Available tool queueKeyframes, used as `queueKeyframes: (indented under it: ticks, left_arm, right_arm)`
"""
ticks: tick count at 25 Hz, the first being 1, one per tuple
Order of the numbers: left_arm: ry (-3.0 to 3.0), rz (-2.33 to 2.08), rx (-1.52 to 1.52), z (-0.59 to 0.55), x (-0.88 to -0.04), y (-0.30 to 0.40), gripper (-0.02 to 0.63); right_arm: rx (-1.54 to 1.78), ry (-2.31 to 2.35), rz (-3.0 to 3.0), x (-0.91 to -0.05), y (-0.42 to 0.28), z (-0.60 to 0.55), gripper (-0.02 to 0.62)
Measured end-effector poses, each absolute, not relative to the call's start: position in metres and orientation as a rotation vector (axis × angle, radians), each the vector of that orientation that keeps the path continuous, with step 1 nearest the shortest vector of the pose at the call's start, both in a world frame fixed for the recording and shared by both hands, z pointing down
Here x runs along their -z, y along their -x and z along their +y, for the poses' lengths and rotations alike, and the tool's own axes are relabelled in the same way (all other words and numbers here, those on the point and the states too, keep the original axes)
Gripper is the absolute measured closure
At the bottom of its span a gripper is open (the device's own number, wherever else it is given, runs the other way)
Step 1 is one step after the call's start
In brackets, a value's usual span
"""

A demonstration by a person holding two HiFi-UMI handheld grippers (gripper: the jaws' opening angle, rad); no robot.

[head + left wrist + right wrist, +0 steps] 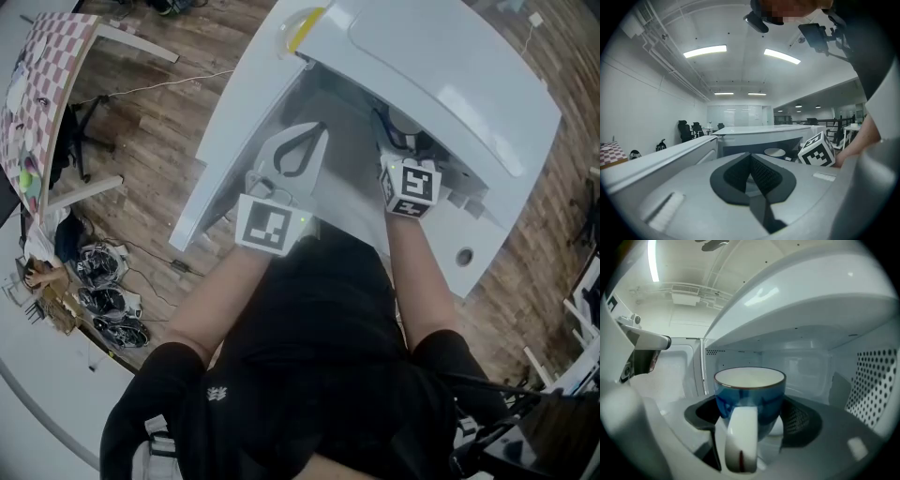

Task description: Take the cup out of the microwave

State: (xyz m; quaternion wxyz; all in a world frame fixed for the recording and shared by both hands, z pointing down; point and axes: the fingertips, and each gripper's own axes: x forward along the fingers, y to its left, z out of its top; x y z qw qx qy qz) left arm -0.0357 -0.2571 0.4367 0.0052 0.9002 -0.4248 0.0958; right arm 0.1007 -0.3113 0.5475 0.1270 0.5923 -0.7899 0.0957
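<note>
Right claw (750,414) grips the blue cup (751,394) inside the microwave (876,380), left claw (751,174) clenched empty outside; a tilted withdrawal could knock the rim against the cavity roof.

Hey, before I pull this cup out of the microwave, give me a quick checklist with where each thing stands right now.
1. Microwave door swung open: ok.
2. Cup between the right gripper's jaws, handle toward the camera: ok.
3. Jaws pressing the cup firmly: cannot tell; they sit close on both sides.
4. Cup upright, rim level: ok.
5. Room between the rim and the cavity ceiling: ok.
6. Left gripper shut, empty, outside the cavity: ok.
</note>
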Motion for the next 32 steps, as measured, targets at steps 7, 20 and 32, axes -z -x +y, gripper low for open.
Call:
queueKeyframes:
  ticks: [7, 20, 32]
  left_arm:
    - [-2.839, -1.320, -0.294, -0.241, -0.430, 0.035, 0.603]
    - [-2.850, -1.315, -0.227, -0.217, -0.401, 0.036, 0.603]
    - [-2.860, -1.328, -0.177, -0.191, -0.377, 0.048, 0.603]
  right_arm:
    - [-0.271, -1.717, -2.304, -0.541, -0.098, -0.292, 0.209]
    - [-0.273, -1.701, -2.309, -0.524, -0.094, -0.250, 0.209]
    - [-0.262, -1.711, -2.311, -0.496, -0.095, -0.211, 0.209]
